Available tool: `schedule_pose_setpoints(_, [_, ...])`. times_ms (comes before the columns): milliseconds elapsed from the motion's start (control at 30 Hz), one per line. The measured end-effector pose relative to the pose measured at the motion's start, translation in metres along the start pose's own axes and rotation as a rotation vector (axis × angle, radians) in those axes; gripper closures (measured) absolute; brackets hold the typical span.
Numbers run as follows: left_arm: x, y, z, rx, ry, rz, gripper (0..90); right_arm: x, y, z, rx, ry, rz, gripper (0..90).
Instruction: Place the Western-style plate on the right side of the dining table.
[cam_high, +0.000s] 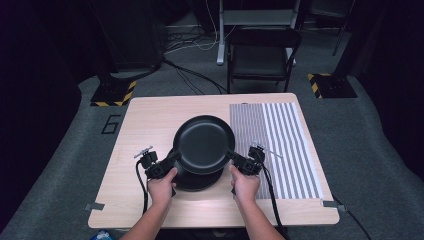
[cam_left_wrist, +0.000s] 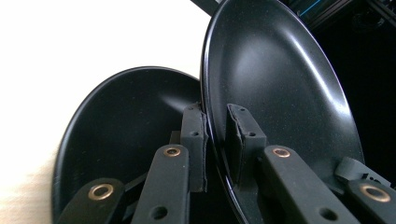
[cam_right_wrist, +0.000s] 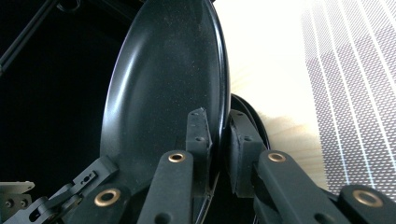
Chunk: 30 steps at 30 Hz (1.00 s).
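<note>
Two black plates sit at the middle of the frame in the high view, the upper plate (cam_high: 203, 144) raised over the lower plate (cam_high: 197, 180), which rests on the wooden table (cam_high: 150, 115). Each hand works a gripper: the left gripper (cam_high: 172, 157) clamps the upper plate's left rim, the right gripper (cam_high: 233, 156) its right rim. Seen from the left gripper view, the pads (cam_left_wrist: 193, 140) pinch the rim of the upper plate (cam_left_wrist: 275, 84), with the lower plate (cam_left_wrist: 126, 126) behind at centre left. A striped mat (cam_high: 280, 145) covers the table's right side.
</note>
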<state>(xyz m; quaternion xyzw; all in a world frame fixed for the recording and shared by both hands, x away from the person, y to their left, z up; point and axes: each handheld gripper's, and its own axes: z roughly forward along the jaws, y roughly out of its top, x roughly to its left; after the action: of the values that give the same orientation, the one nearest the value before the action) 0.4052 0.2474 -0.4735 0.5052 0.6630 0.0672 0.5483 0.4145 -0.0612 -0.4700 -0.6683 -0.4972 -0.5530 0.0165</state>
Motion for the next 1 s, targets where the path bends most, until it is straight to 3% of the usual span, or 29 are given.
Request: schedule_pose_setpoints(1000, [-0.054,0.002,0.033,0.04,-0.071,0.058,78.8,-0.019,0.034,-0.043,-0.089,-0.019,0.027,80.6])
